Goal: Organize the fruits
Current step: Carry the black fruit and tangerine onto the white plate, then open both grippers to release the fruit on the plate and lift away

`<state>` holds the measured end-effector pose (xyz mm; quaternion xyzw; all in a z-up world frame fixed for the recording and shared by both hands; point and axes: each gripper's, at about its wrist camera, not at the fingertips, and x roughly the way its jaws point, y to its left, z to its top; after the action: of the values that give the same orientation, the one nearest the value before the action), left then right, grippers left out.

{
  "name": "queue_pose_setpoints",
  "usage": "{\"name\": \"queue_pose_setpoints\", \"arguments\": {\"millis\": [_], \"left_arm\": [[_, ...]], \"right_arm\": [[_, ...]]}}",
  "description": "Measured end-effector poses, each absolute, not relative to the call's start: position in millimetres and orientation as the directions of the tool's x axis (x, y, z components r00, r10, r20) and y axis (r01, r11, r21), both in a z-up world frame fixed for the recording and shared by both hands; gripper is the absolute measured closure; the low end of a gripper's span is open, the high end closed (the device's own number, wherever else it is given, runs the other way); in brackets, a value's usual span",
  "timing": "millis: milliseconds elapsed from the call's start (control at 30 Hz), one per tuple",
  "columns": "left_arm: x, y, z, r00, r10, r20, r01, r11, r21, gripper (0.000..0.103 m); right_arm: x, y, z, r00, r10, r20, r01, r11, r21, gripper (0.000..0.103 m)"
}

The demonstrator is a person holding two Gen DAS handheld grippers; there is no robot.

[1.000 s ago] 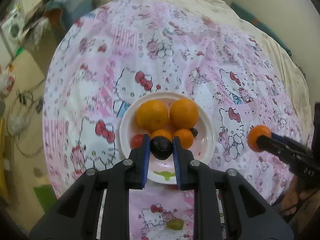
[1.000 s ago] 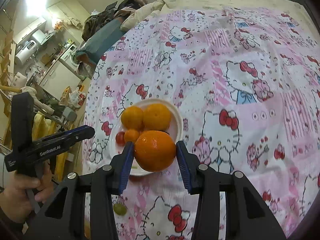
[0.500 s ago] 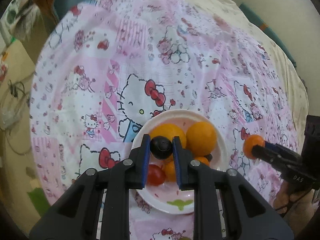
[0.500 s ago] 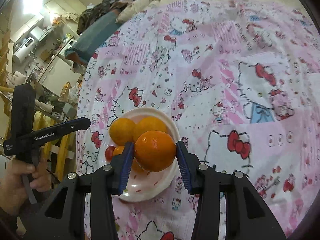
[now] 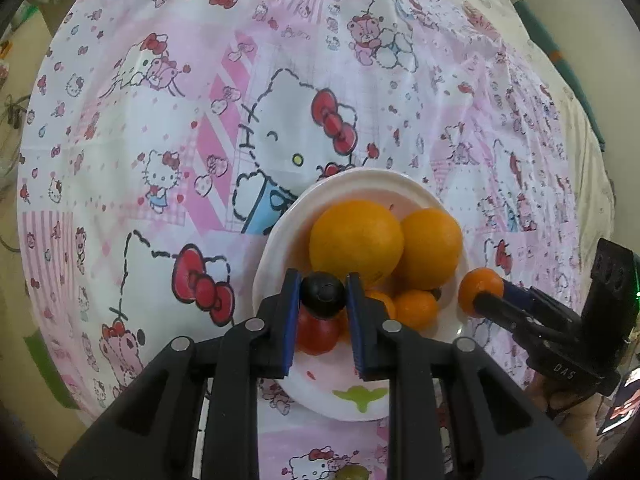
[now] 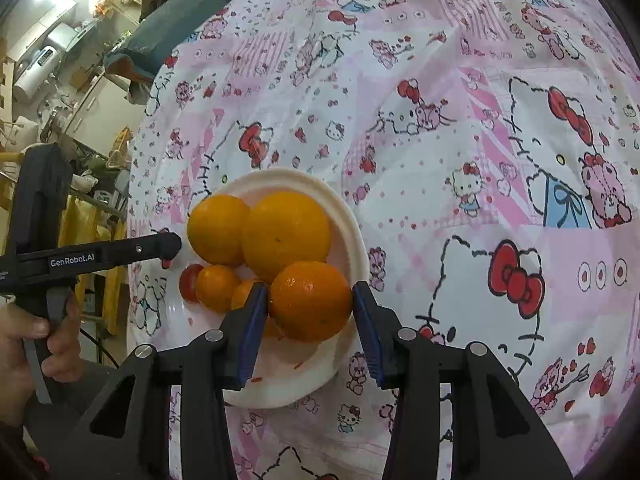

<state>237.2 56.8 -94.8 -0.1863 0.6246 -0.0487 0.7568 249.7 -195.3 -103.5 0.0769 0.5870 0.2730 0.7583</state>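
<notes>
A white plate [image 5: 280, 236] [image 6: 352, 240] on a Hello Kitty cloth holds two large oranges [image 5: 356, 236] [image 6: 286, 230], small oranges [image 5: 416, 308] [image 6: 216, 288] and a red tomato [image 5: 316, 332] [image 6: 190, 282]. My left gripper [image 5: 323, 296] is shut on a dark round fruit [image 5: 323, 290] just above the plate's near side. My right gripper [image 6: 310, 300] is shut on an orange [image 6: 310, 300] [image 5: 478, 288] over the plate's right edge. The left gripper shows from the side in the right wrist view [image 6: 170, 246].
A green grape [image 5: 352, 472] lies on the cloth in front of the plate. The pink patterned cloth [image 5: 160, 140] spreads around the plate. Room clutter and furniture [image 6: 60, 80] stand beyond the table's left edge.
Both grippers have moved forward and down toward the plate with their fruits still held. The plate now looks larger and closer in both views.
</notes>
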Motion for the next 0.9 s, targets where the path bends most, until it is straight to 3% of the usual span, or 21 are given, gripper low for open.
{"name": "queue_pose_setpoints", "arguments": {"millis": [333,533,667,700,733,767,900], "left_arm": [[236.9,47.7,-94.5,0.221,-0.278,-0.935,-0.130,0.942,-0.311,0.067],[235.2,46.0,-88.8,0.241,-0.249,-0.938,-0.120,0.951,-0.283,0.050],[234.0,42.1,-80.0,0.273,-0.214,-0.938,-0.093,0.965,-0.247,0.026],[234.1,41.3,-78.5,0.278,-0.200,-0.939,-0.092,0.968,-0.234,0.021],[233.8,40.3,-76.7,0.286,-0.182,-0.941,-0.090,0.972,-0.216,0.019],[233.3,39.3,-74.8,0.293,-0.170,-0.941,-0.085,0.976,-0.203,0.019],[229.7,38.1,-69.5,0.307,-0.154,-0.939,-0.077,0.980,-0.186,0.019]], "right_arm": [[245.6,-190.3,-111.5,0.147,0.481,-0.864,-0.342,0.845,0.412,0.056],[245.0,-186.7,-110.5,0.152,0.480,-0.864,-0.353,0.843,0.406,0.056],[245.0,-185.0,-110.6,0.146,0.481,-0.864,-0.354,0.841,0.409,0.055],[245.3,-185.1,-110.7,0.142,0.483,-0.864,-0.352,0.840,0.412,0.049],[245.0,-185.8,-109.7,0.145,0.488,-0.861,-0.349,0.839,0.417,0.037],[244.3,-187.4,-106.8,0.159,0.495,-0.854,-0.348,0.838,0.421,0.033],[242.5,-193.1,-99.5,0.185,0.499,-0.847,-0.347,0.839,0.419,0.032]]}}
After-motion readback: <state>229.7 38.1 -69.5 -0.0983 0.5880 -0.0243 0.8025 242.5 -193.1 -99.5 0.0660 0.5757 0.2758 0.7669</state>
